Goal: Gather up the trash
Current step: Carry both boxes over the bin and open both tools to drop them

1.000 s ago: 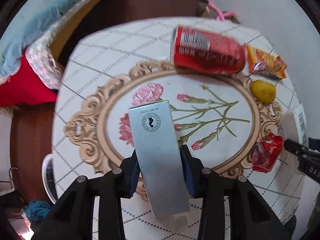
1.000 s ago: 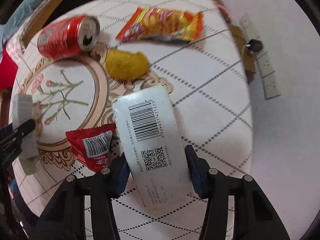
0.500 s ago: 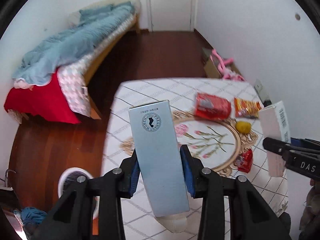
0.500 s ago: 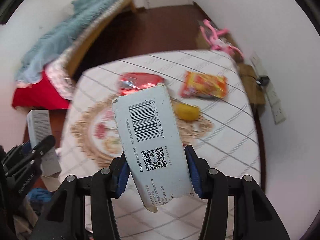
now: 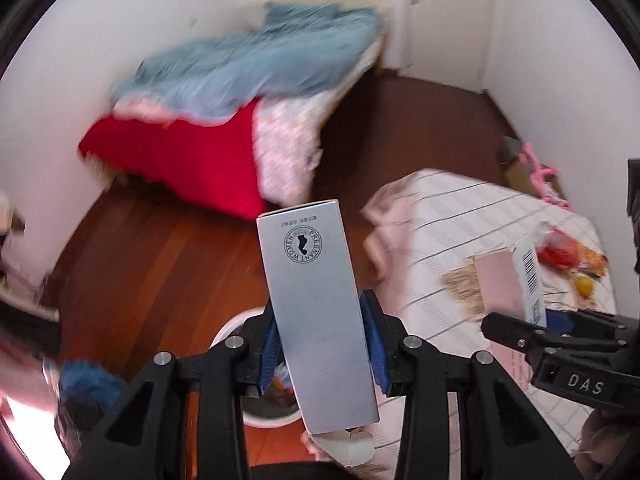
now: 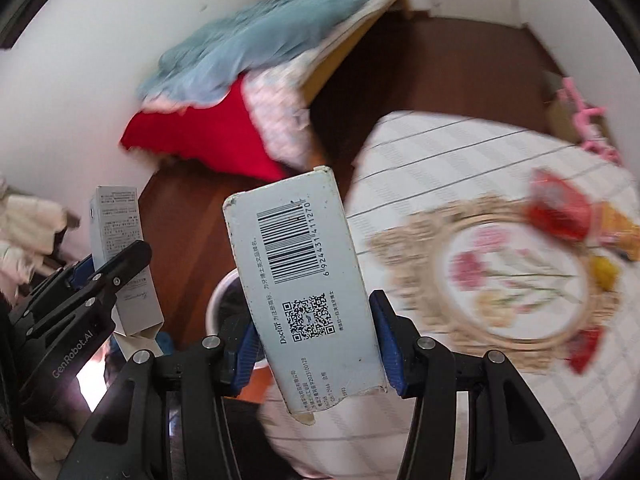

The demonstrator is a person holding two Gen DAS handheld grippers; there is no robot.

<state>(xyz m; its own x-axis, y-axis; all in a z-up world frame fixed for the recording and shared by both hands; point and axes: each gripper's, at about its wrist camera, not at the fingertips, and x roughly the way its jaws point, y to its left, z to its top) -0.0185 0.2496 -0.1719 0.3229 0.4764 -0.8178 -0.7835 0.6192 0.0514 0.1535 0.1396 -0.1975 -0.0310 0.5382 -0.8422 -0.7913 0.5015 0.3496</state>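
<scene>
My left gripper (image 5: 322, 344) is shut on a tall silver box (image 5: 316, 304) with a round stamp, held above the wooden floor. It shows in the right wrist view too (image 6: 116, 248). My right gripper (image 6: 316, 344) is shut on a white box (image 6: 304, 280) with a barcode and a QR code; in the left wrist view this box (image 5: 512, 280) is at the right. A white bin (image 6: 224, 292) stands on the floor below both boxes, partly hidden by them. A red can (image 6: 556, 208), a snack bag (image 6: 624, 228), a yellow piece (image 6: 604, 272) and a red wrapper (image 6: 584, 344) lie on the table.
The table (image 6: 440, 168) with a checked cloth and floral mat is at the right. A bed (image 5: 248, 92) with blue and red covers stands at the back left. A blue object (image 5: 88, 384) lies on the floor at the left. A pink item (image 5: 540, 172) is by the far wall.
Both grippers have lifted their boxes off the table and swung left over the floor. The table has slid to the right of both views and the white bin has come below the boxes.
</scene>
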